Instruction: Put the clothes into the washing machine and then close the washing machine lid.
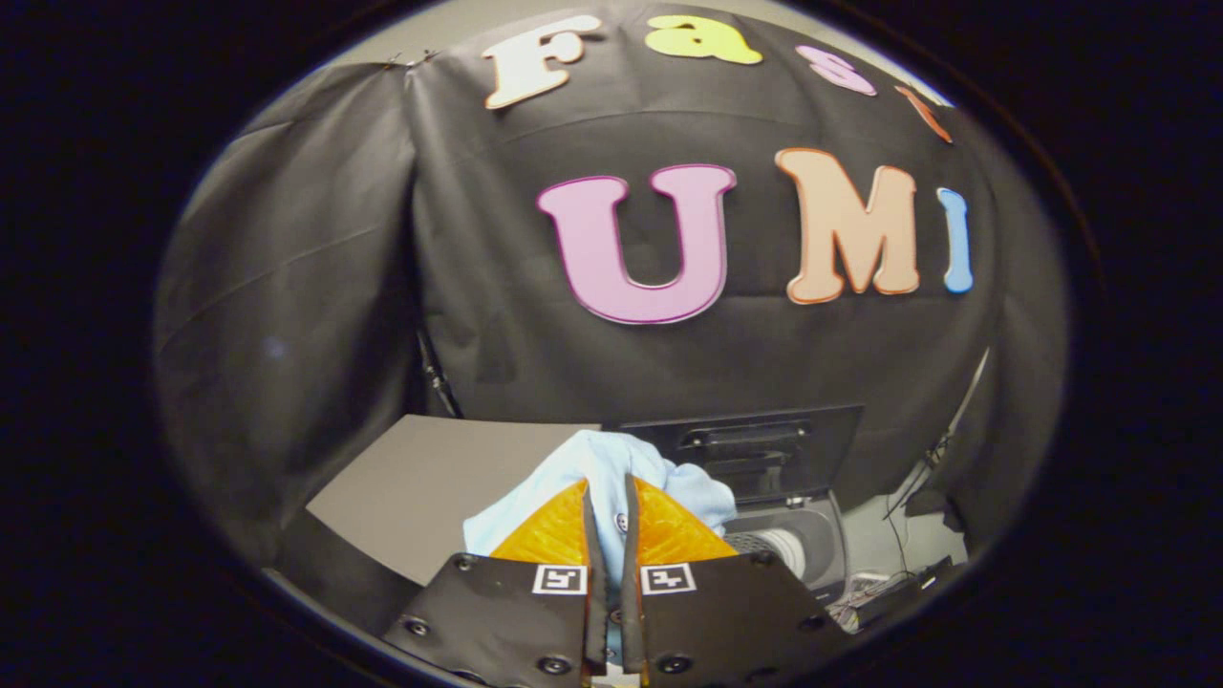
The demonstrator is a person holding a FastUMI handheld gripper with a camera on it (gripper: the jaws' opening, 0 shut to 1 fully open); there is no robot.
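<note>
2 fingers of the gripper (608, 521) stand nearly together, clamped on a fold of the light blue cloth (611, 463), which bunches up between and just ahead of them. Beyond the cloth and to the right, the washer (798, 545) sits with its lid (755, 449) raised; the fingers and cloth hide much of its opening. A grey surface (430, 487) lies left of the cloth.
</note>
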